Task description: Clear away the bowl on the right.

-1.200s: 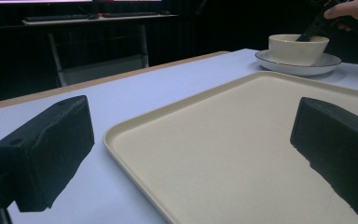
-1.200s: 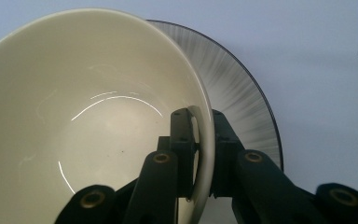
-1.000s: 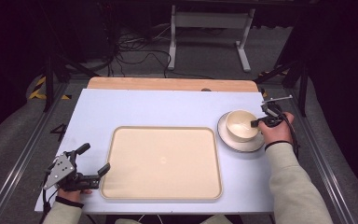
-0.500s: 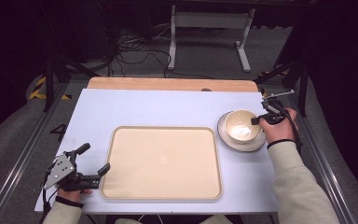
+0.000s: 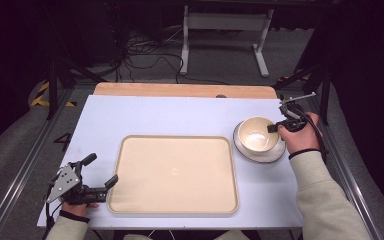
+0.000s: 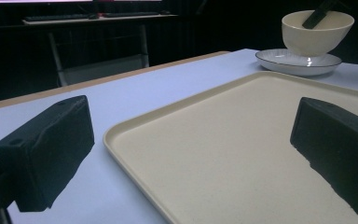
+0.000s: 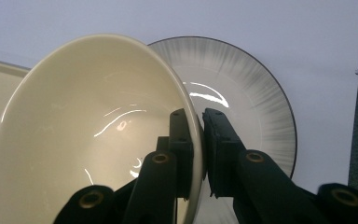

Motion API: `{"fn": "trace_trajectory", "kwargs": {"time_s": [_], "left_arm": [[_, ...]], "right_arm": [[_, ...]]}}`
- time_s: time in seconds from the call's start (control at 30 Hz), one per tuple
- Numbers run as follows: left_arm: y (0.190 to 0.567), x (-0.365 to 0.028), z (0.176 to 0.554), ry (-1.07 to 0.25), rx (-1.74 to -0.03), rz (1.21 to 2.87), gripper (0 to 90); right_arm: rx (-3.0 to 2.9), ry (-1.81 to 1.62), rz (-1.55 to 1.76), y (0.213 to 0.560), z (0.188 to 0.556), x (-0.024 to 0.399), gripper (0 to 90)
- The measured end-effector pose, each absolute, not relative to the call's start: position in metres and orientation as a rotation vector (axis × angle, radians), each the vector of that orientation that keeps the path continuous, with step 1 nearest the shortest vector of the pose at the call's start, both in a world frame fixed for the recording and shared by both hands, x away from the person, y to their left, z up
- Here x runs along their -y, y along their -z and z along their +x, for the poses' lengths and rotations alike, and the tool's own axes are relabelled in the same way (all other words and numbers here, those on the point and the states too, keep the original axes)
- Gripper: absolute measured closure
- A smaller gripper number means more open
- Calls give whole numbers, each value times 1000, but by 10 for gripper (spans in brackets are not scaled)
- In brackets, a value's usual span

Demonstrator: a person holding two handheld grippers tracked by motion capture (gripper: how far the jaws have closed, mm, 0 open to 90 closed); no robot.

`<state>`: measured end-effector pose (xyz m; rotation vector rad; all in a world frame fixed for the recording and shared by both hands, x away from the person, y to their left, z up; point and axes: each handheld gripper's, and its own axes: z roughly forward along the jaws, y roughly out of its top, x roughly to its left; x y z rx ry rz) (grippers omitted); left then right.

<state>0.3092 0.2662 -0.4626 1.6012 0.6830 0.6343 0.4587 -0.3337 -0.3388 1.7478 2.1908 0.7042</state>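
Bowl (image 5: 256, 135): cream ceramic, standing on a grey-rimmed saucer (image 5: 279, 153) at about 3 o'clock on the table (image 5: 180, 115), just right of the empty beige tray (image 5: 174, 174).

Right gripper (image 7: 202, 140): jaws nearly closed and pinching the bowl's rim, one jaw inside the wall and one outside. In the right gripper view the wall sits squarely between the two pads. In the left gripper view the bowl appears upright on the saucer; whether its base has left the saucer cannot be told.

Left gripper (image 5: 96, 171): at about 8 o'clock, jaws wide apart and holding nothing, hovering over the tray's near left corner. One jaw lies over the bare table and the other over the tray.

Hazards, as a judgement:
- The grip covers a thin, glazed, curved rim at a single point. The bowl may pivot about the pads and tip when lifted.
- Insufficient clamping force would let the smooth wall slide out.
- A sideways pull may drag the saucer or knock the bowl foot against its raised edge.
- A low transfer toward 9 o'clock risks catching the tray lip.
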Motion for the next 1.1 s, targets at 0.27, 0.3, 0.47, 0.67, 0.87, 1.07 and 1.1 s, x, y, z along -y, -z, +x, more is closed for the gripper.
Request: {"fn": "trace_trajectory", "kwargs": {"time_s": [0.27,0.3,0.47,0.67,0.87,1.07,1.1], "left_arm": [[463,-266,309,-634,-682,1601,2],[463,-266,309,-634,-682,1601,2],[463,-266,309,-634,-682,1601,2],[463,-266,309,-634,-681,1602,2],[463,-266,309,-634,-680,1602,2],[463,-266,309,-637,-676,1604,2],[463,-266,309,-639,-676,1604,3]], "right_arm": [[-2246,-725,1693,327,453,316,821],[-2257,-730,1687,326,452,313,821],[-2304,-759,1672,322,448,297,822],[-2355,-764,1630,316,443,272,821],[-2440,-801,1559,312,438,246,822],[-2496,-806,1501,310,435,224,821],[-2506,-808,1495,310,435,221,821]]}}
